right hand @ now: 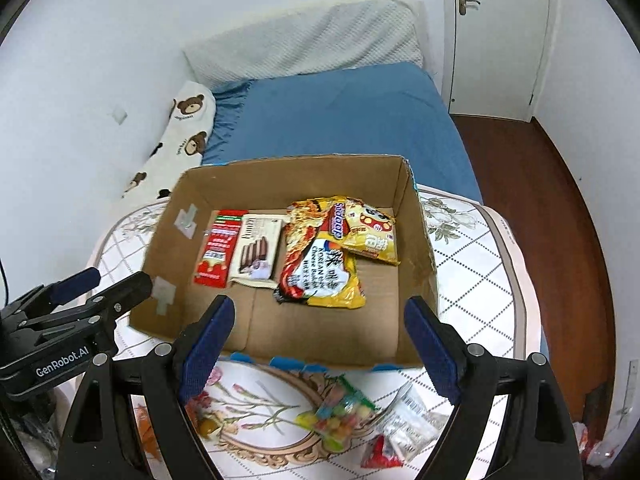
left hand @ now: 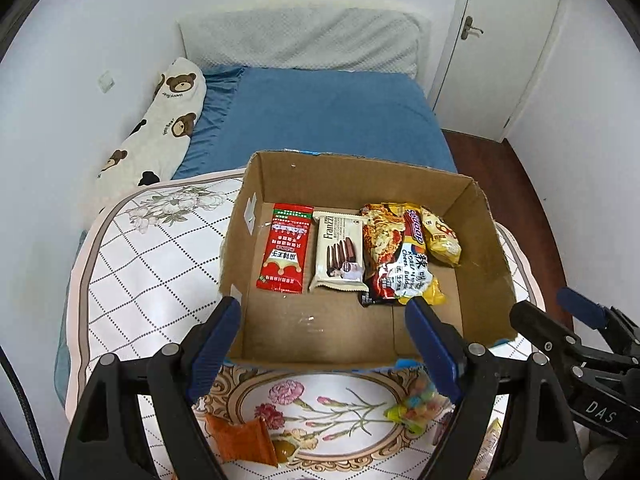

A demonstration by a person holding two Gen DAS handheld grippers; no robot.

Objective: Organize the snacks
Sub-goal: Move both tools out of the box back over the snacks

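Bedroom floral quilt (right hand: 480,264) carries my cardboard box (left hand: 352,336), four snack packs lined inside, while candy bag (right hand: 340,412) and orange packet (left hand: 240,436) wait outside, both my jaws spread, empty.

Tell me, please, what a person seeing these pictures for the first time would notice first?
The open cardboard box in the middle of the quilt draws the eye, with a row of bright packets at its far side: a red packet on the left, a white Franzzi biscuit pack beside it, and a yellow noodle packet on the right. In front of the box, a bag of colourful candies lies on the quilt. Both hand-held grippers, left and right, hang open and empty.
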